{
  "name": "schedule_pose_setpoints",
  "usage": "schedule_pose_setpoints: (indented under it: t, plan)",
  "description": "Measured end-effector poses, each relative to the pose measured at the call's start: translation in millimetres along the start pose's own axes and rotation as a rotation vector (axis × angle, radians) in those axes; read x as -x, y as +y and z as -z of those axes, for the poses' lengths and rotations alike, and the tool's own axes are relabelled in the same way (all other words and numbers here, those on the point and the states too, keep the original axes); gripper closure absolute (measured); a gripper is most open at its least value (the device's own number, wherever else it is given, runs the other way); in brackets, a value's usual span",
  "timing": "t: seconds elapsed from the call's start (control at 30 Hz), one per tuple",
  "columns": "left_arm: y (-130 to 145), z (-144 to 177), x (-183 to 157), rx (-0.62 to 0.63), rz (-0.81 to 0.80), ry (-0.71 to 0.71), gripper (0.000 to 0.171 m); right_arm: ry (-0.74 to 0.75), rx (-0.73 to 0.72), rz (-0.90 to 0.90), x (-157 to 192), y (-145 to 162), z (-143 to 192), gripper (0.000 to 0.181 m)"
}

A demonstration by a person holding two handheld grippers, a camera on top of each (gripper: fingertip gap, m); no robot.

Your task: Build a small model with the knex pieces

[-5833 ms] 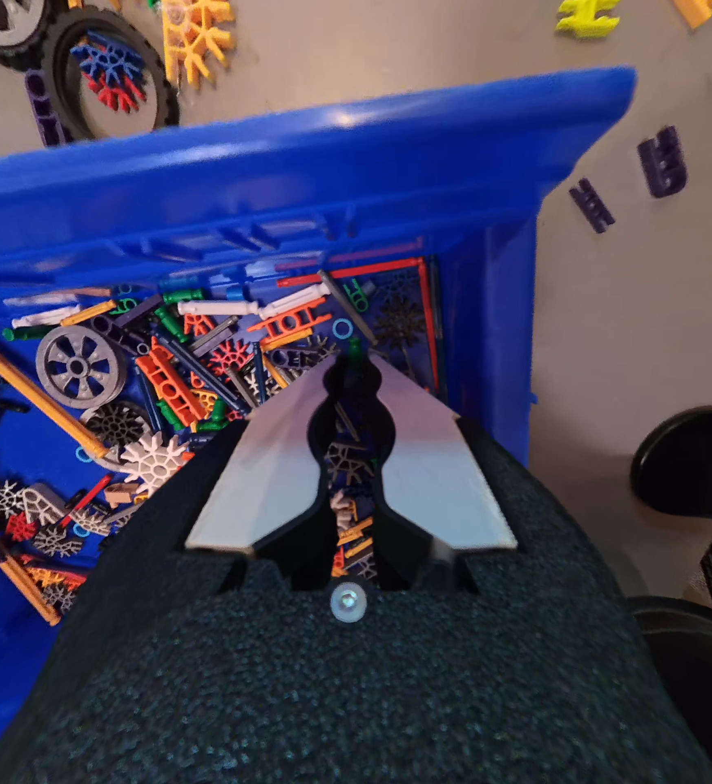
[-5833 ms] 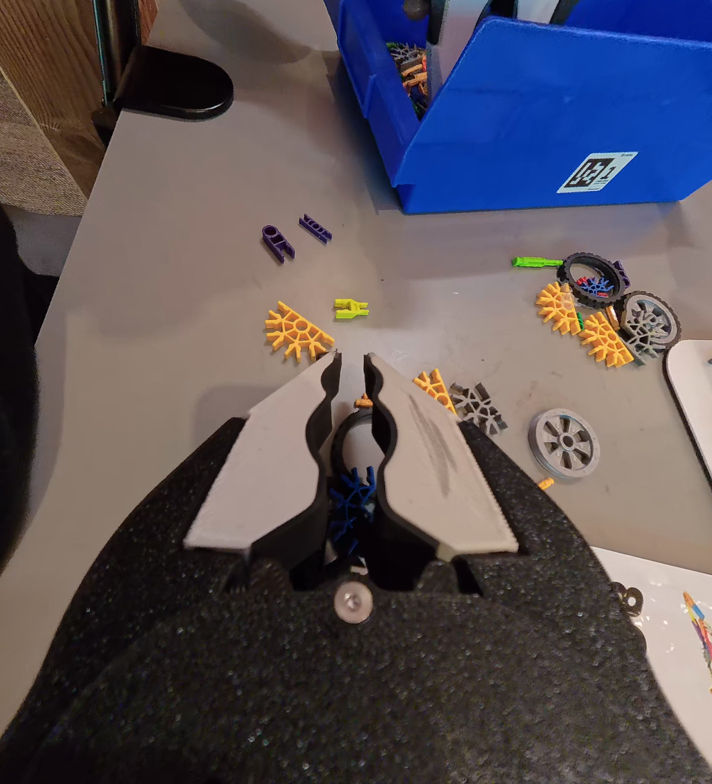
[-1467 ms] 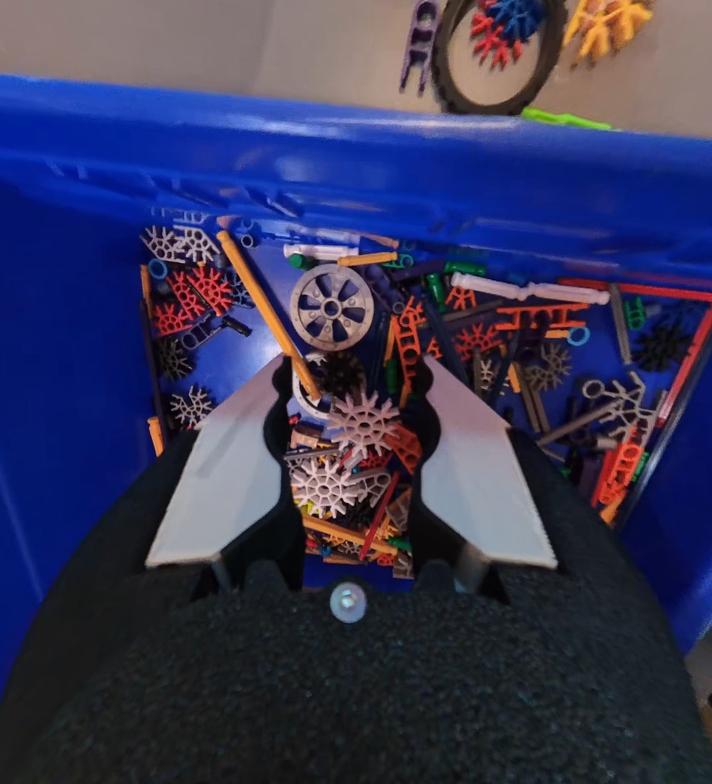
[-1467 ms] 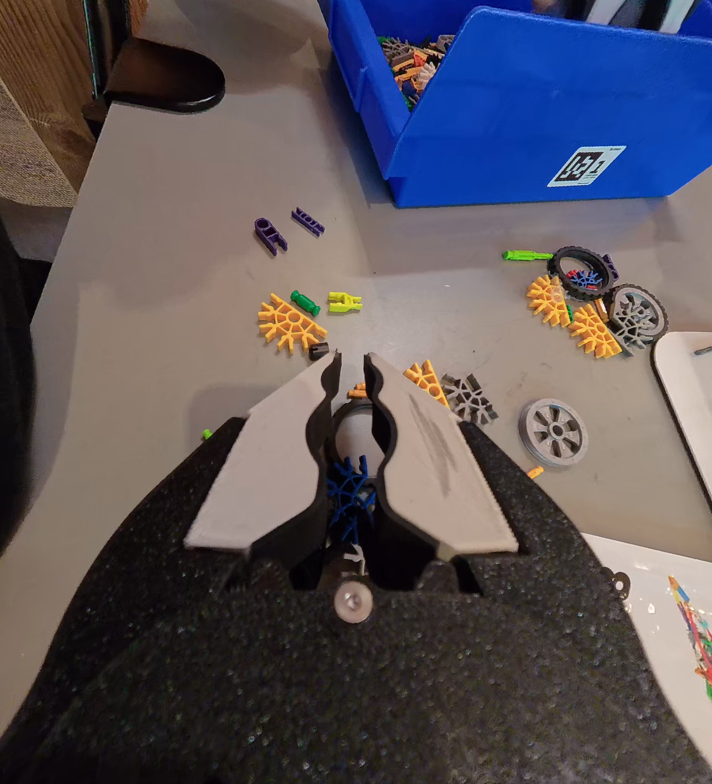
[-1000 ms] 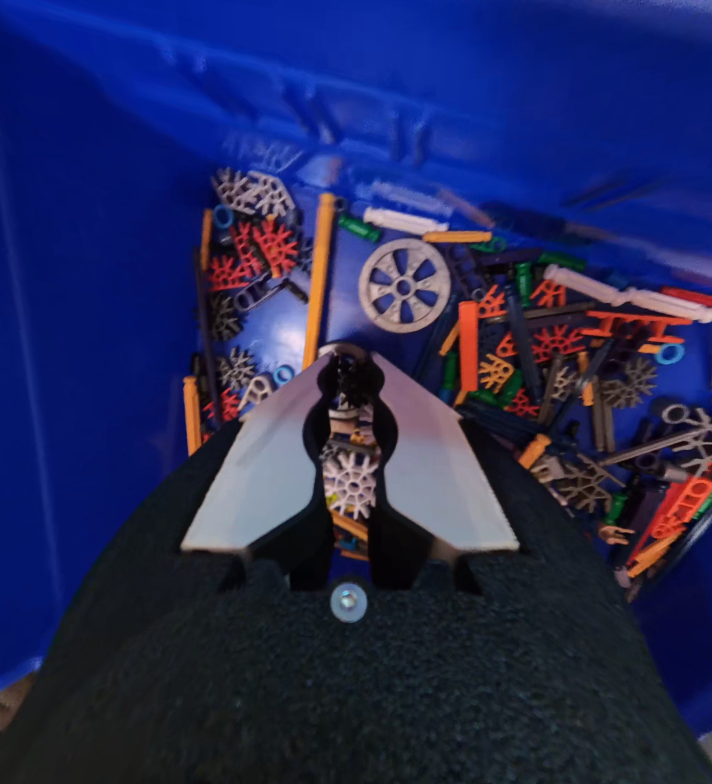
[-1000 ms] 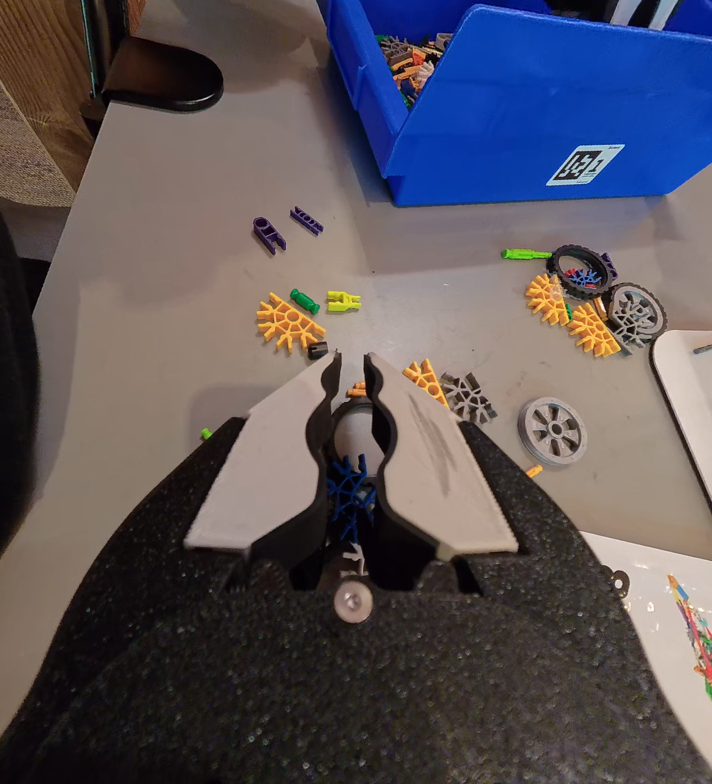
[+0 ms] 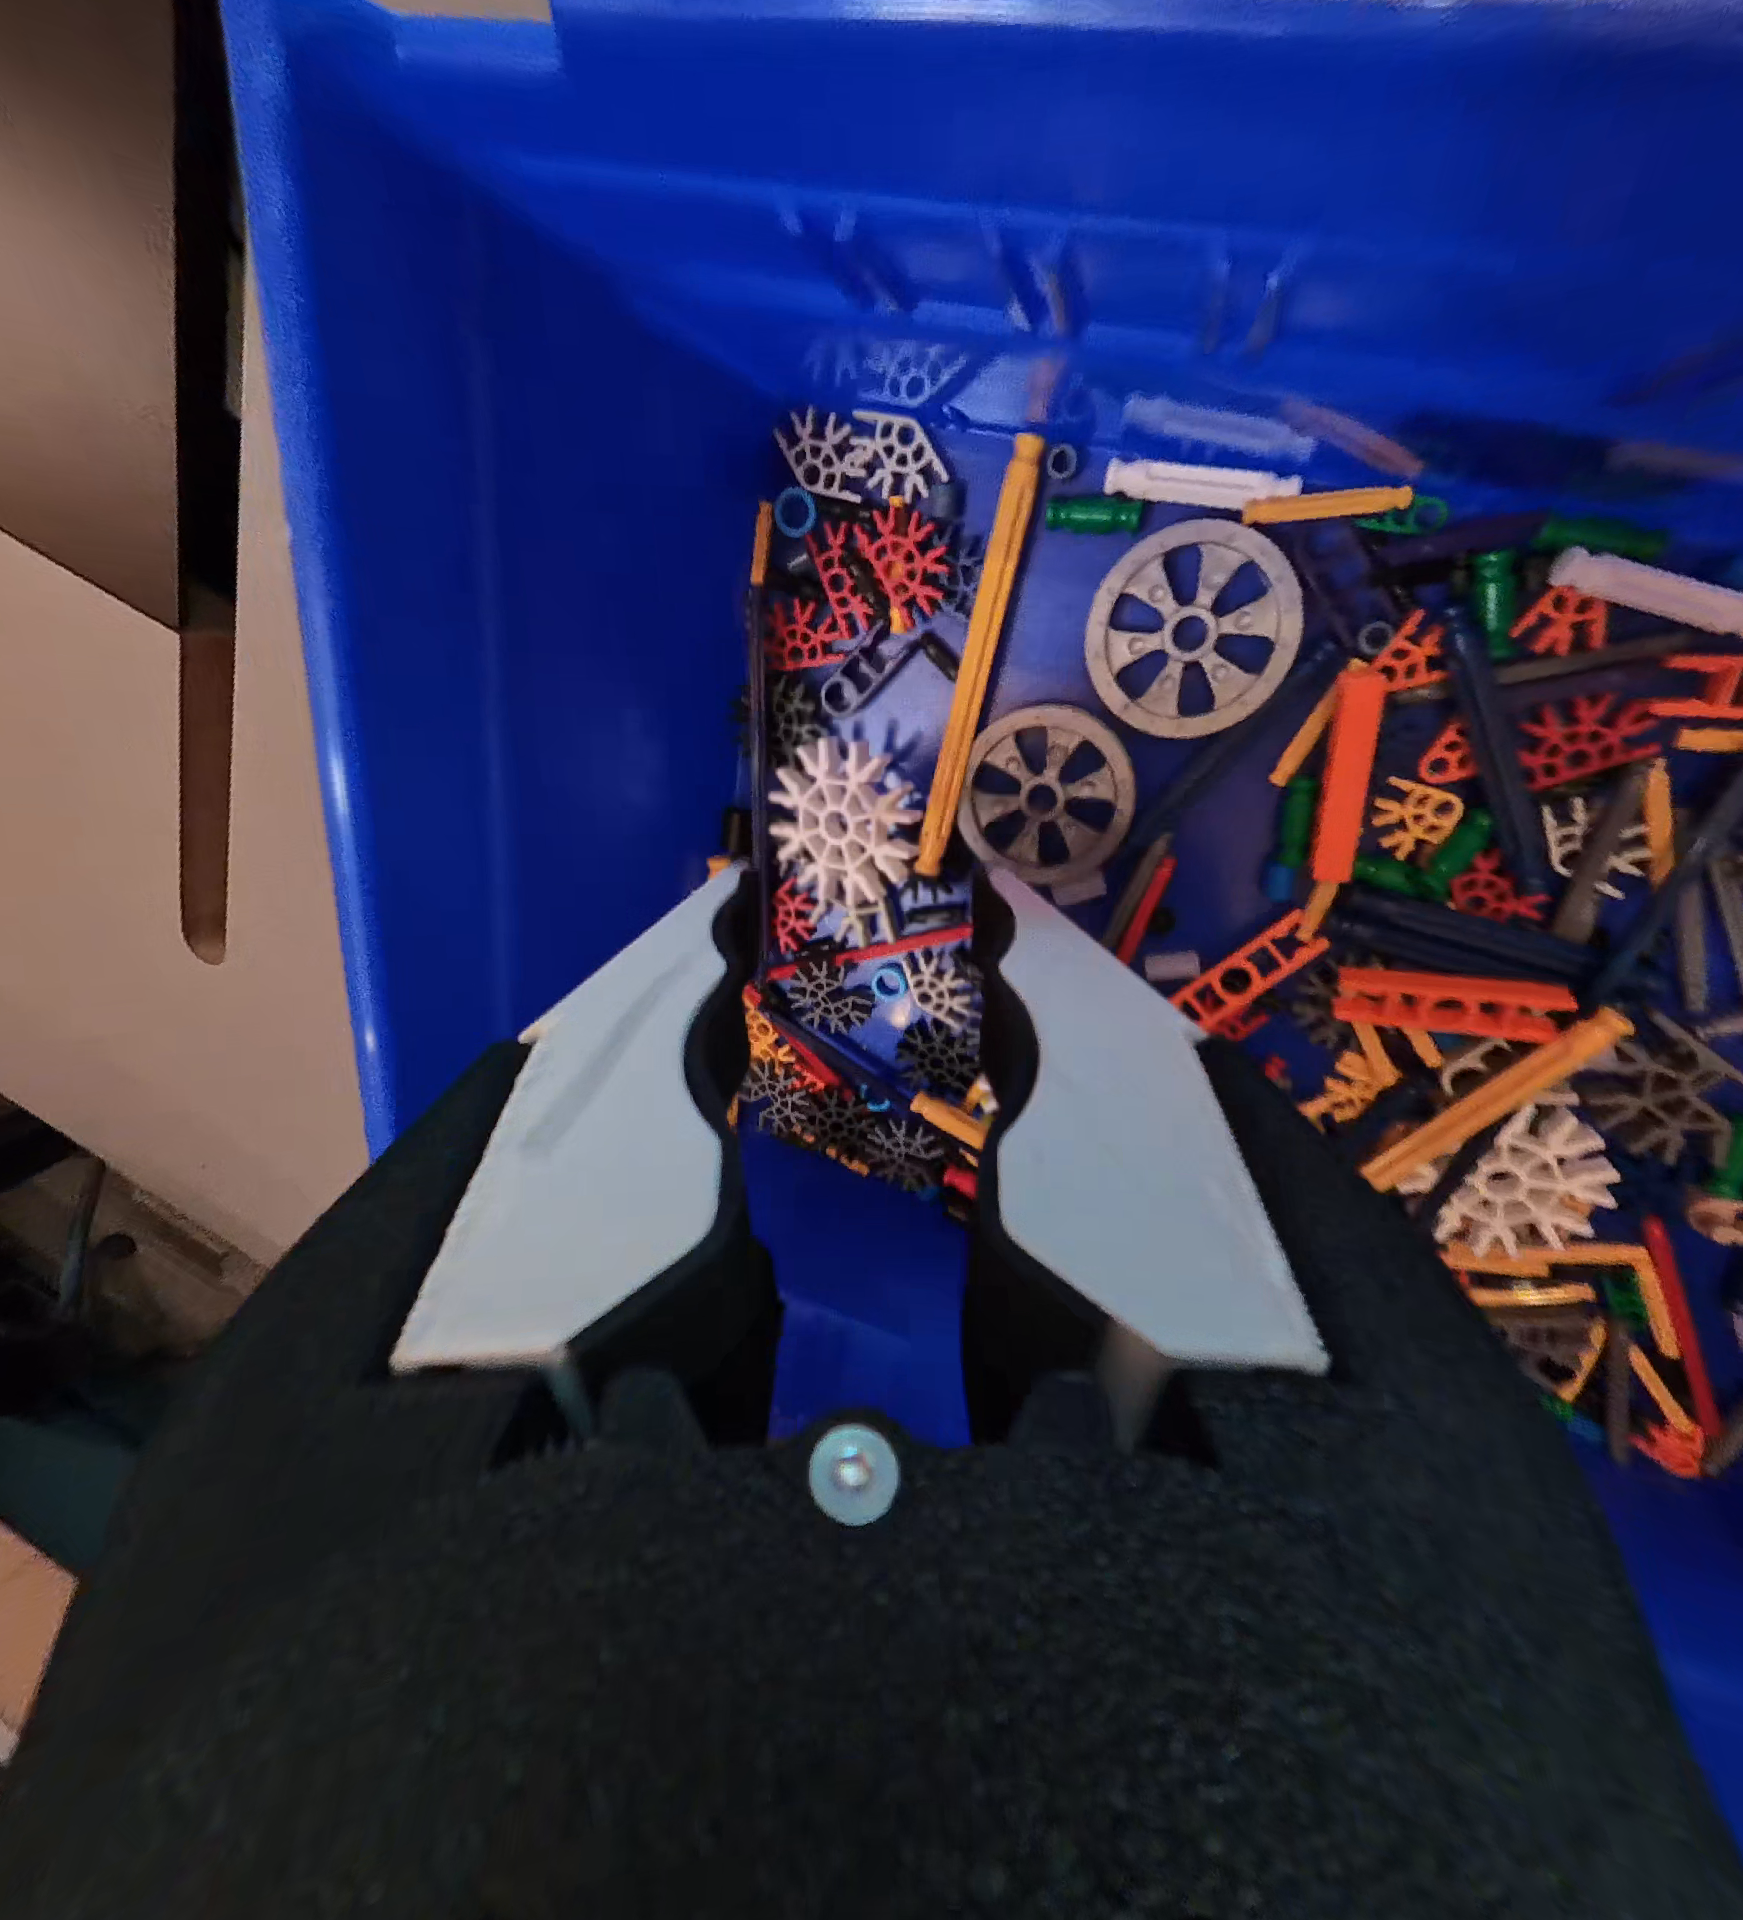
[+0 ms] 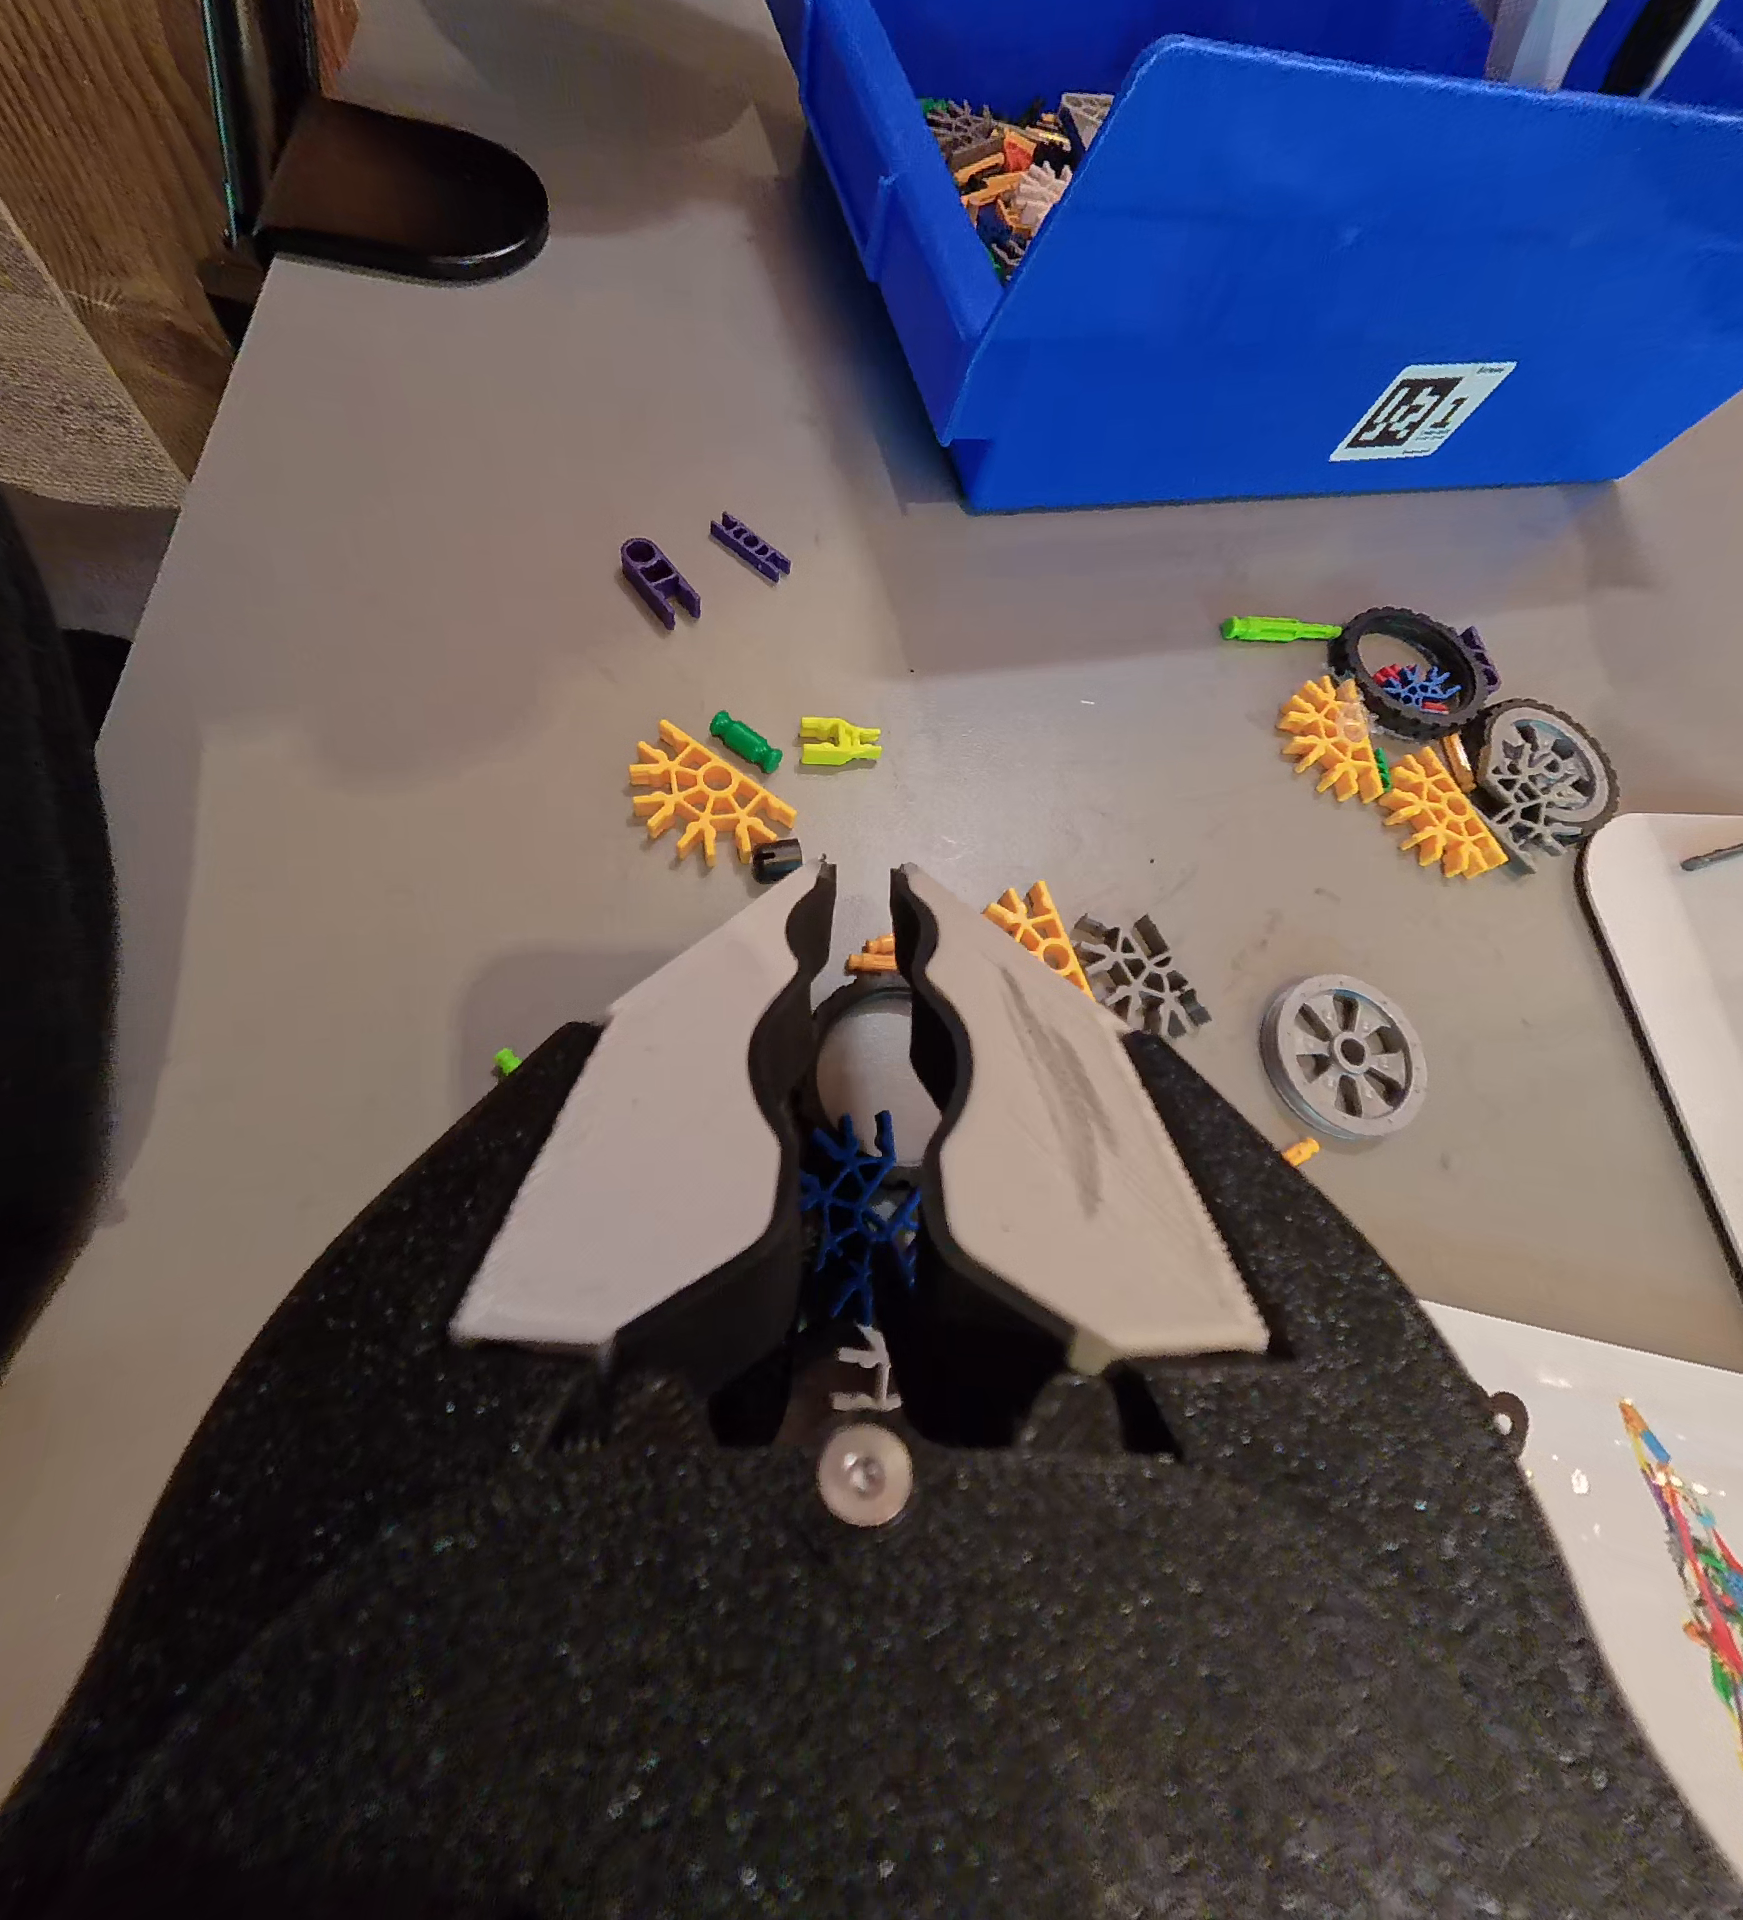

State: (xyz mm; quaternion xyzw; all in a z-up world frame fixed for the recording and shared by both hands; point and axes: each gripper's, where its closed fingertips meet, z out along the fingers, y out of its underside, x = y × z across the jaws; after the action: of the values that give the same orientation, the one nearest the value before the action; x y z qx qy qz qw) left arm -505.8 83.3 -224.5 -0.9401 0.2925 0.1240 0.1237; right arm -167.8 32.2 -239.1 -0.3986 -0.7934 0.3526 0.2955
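Note:
My left gripper [image 7: 856, 894] is open and empty, low inside the blue bin [image 7: 555, 520] near its left wall. Between and just beyond its fingertips lie a white snowflake connector [image 7: 841, 821], an orange rod [image 7: 981, 644] and a small grey wheel [image 7: 1043, 795]. A bigger grey wheel [image 7: 1194, 629] lies farther in. My right gripper [image 8: 862, 878] is shut on a black tyre ring [image 8: 862, 1023] with a blue connector [image 8: 862, 1205] in it, held just above the grey table. The same bin [image 8: 1262, 312] stands beyond it at the upper right.
Loose pieces lie on the table: a yellow fan connector [image 8: 706, 795], a green rod [image 8: 745, 741], purple clips [image 8: 659, 582], a grey wheel [image 8: 1343, 1055] and a pile of tyres and connectors [image 8: 1407, 670]. A white tray [image 8: 1729, 1039] is at the right. The table edge runs along the left. Tip to tip, the grippers are about 35 cm apart.
My left gripper was shut one second ago; it is now open and has shifted toward the bin's left wall. My right gripper has barely moved and keeps its hold.

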Motion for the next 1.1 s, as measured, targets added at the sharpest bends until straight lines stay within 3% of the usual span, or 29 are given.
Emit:
schedule_pose_setpoints:
  t: [0.13, 0.33, 0.43, 0.57, 0.73, 0.87, 1.1]
  plan:
    - [16.4, 13.3, -11.0, 0.031, -0.008, 0.066, 0.134, 0.001, -0.004, 0.005, 0.5, -1.5, 0.8, 0.172]
    - [45.3, 18.4, -61.0, 0.136, -0.083, 0.267, 0.129, 0.000, -0.001, 0.008, 1.1, -1.2, 0.4, 0.172]
    - [64.0, 11.0, -69.9, 0.257, -0.123, 0.256, 0.109, -0.002, 0.003, 0.007, 1.4, -0.3, -0.4, 0.172]
    - [77.6, 0.4, -69.4, 0.367, -0.139, 0.222, 0.106, -0.002, 0.006, 0.008, 1.4, 0.3, -0.8, 0.172]
    - [67.8, -7.4, -58.3, 0.350, -0.131, 0.177, 0.127, -0.001, 0.003, 0.007, 1.1, -0.1, -0.2, 0.172]
    - [49.6, -15.3, -48.5, 0.281, -0.130, 0.129, 0.157, -0.002, 0.001, 0.007, 1.3, -0.6, 0.1, 0.172]
    - [11.0, -7.1, -16.1, 0.104, -0.069, 0.033, 0.156, -0.002, 0.001, 0.006, 1.3, -0.3, 0.0, 0.172]
